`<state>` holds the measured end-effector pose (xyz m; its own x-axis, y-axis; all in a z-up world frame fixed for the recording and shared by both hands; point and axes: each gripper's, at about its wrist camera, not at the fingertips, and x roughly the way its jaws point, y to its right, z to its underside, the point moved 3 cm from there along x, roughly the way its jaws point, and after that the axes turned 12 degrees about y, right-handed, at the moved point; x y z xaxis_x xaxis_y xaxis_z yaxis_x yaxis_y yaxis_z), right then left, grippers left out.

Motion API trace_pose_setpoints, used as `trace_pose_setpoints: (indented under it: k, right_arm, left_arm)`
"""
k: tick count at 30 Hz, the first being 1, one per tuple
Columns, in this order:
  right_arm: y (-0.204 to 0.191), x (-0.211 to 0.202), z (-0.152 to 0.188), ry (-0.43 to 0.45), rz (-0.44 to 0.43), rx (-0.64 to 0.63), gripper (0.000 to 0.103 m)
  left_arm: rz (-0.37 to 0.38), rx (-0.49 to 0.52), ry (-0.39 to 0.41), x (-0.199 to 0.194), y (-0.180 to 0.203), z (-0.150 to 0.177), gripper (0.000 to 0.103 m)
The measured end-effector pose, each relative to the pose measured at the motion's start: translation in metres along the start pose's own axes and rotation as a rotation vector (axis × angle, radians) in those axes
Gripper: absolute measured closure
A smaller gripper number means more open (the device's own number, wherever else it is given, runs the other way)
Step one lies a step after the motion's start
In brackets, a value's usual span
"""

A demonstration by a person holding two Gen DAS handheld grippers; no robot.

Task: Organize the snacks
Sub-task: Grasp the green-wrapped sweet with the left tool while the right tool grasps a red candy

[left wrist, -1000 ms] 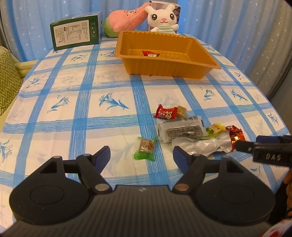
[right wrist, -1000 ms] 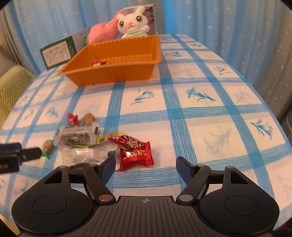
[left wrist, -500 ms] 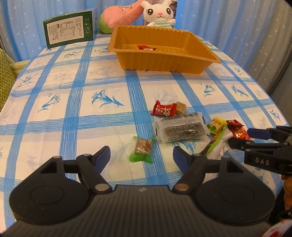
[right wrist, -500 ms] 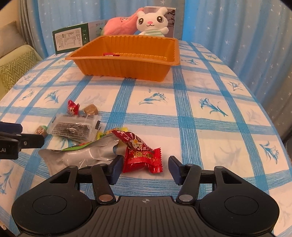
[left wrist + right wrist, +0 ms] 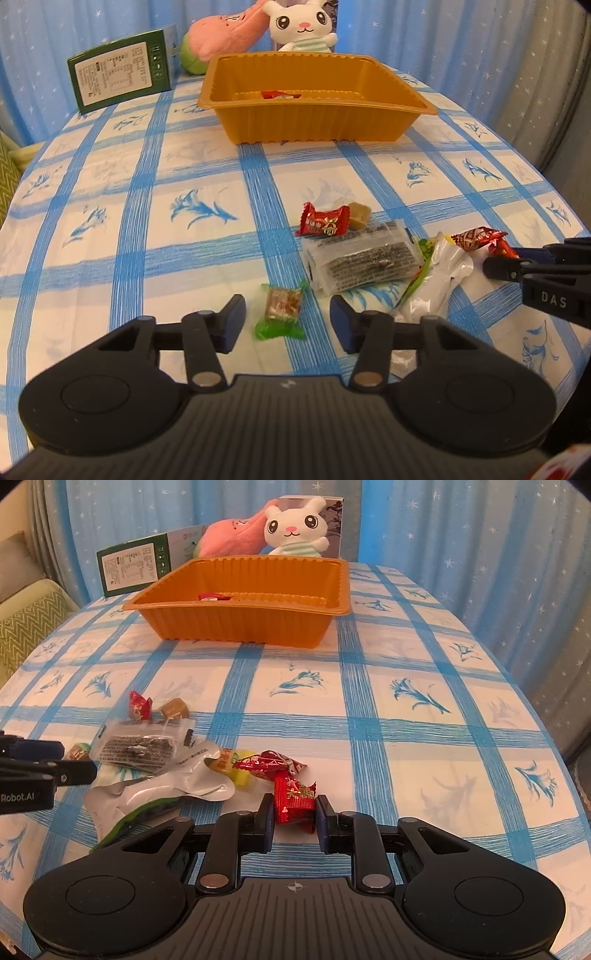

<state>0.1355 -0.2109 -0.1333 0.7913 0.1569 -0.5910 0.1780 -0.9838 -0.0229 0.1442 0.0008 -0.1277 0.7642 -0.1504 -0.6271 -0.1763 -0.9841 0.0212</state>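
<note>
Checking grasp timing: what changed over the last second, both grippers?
The right gripper moved in on the red candy and narrowed its jaws until both pads touch the wrapper. The left gripper advanced toward the green-wrapped candy, jaws wide, candy untouched. The other snacks, the orange tray and the one candy in it kept their places.

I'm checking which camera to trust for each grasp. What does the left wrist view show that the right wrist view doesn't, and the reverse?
Only the left wrist view shows the left gripper open around the whole green-wrapped candy.

Only the right wrist view shows the right gripper closed on a red candy.

Both show the orange tray holding one red snack, the seaweed packet, the bunny plush and the green box.
</note>
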Motion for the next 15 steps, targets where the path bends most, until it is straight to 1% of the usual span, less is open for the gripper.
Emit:
trace_pose_setpoints:
  k: [3,5,6,8,15]
  right_arm:
    - [0.001,0.0,0.0,-0.001,0.005,0.001,0.08]
    - [0.002,-0.001,0.001,0.001,0.007,0.001,0.08]
    - [0.002,-0.002,0.001,0.005,0.009,-0.001,0.08]
    - [0.002,-0.003,0.0,0.012,0.015,-0.003,0.08]
    - [0.004,-0.014,-0.006,0.033,0.023,0.002,0.08]
  left_arm:
    - [-0.002,0.009,-0.006,0.005,0.001,0.0,0.065]
    - [-0.009,0.012,-0.013,0.006,0.002,0.0,0.079]
    - [-0.014,0.015,-0.012,0.006,0.002,0.0,0.082]
    - [-0.018,0.012,-0.012,0.004,0.002,0.0,0.085]
    - [-0.027,-0.008,0.009,-0.011,0.003,-0.001,0.085]
